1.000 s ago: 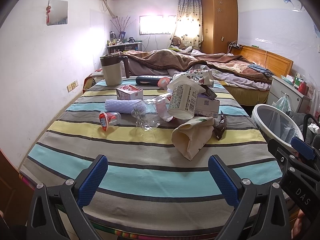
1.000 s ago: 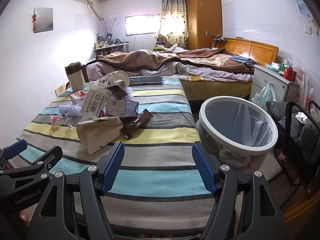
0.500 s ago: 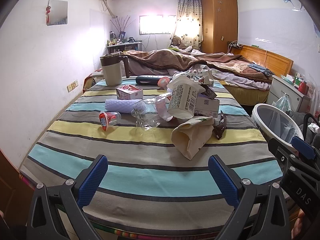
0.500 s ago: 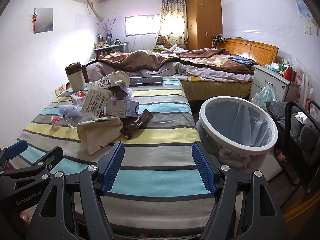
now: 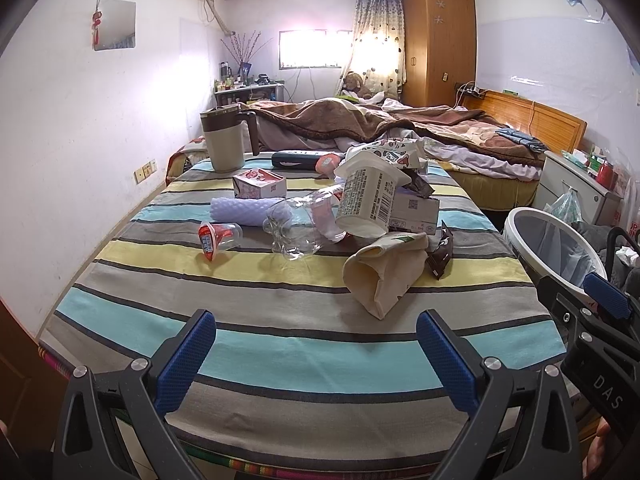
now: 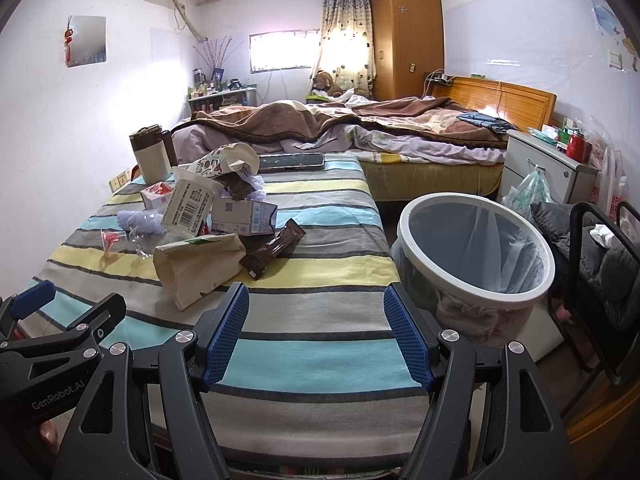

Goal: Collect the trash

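you hold both grippers low over the near edge of a striped tablecloth (image 5: 248,328); your left gripper (image 5: 316,350) and right gripper (image 6: 316,336) both have jaws spread wide, grasping nothing. ahead of your left gripper lies the trash pile: a crumpled beige paper bag (image 5: 384,272) nearest, a clear plastic bottle (image 5: 304,226) and a small red-labelled jelly cup (image 5: 218,235) further left, a white tub (image 5: 370,200) tilted behind. a brown wrapper (image 6: 272,252) lies ahead of your right gripper. to its right stands a lined white bin (image 6: 476,256) beside the table
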`<state>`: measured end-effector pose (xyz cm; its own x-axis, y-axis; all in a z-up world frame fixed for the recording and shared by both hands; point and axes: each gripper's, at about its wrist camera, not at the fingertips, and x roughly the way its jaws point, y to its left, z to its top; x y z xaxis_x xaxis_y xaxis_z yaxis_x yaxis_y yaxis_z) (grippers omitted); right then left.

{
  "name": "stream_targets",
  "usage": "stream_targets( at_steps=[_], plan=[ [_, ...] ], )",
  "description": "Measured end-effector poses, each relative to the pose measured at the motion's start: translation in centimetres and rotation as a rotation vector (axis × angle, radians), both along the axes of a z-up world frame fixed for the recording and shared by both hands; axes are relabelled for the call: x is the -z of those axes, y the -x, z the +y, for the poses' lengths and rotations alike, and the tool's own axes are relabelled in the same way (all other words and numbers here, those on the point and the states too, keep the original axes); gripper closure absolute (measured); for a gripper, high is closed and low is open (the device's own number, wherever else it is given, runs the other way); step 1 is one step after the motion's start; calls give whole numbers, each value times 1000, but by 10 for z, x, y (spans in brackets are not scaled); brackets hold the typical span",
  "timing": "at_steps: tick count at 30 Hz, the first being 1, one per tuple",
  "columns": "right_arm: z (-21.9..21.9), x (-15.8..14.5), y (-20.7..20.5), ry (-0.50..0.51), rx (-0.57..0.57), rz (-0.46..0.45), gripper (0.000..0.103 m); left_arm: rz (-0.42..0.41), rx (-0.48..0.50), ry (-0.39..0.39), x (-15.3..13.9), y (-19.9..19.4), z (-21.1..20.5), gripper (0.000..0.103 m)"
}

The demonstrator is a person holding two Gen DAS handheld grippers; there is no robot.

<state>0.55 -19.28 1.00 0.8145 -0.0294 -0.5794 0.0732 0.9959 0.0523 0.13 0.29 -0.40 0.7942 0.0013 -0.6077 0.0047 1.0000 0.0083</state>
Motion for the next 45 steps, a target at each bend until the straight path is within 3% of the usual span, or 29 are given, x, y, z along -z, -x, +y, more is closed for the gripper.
stream_targets(
  at_steps=[24, 33, 38, 39, 41, 45],
  plan=[
    [2, -1, -1, 2, -1, 1, 32, 27, -4, 6, 5, -9, 4, 1],
    [-3, 7, -12, 10, -14, 2, 32, 44, 82, 79, 13, -26, 9, 1],
    [-9, 9, -26, 6, -20, -3, 32, 45, 174, 65, 12, -49, -1, 2],
    [-10, 10, -31, 8, -21, 4, 32, 50, 193, 48, 13, -55, -5, 2],
    [-9, 11, -38, 11, -27, 9, 32, 75, 223, 52, 17, -66, -11, 14],
    [-11, 13, -48, 7, -31, 19, 32, 110, 246, 59, 26, -86, -18, 20]
  ],
)
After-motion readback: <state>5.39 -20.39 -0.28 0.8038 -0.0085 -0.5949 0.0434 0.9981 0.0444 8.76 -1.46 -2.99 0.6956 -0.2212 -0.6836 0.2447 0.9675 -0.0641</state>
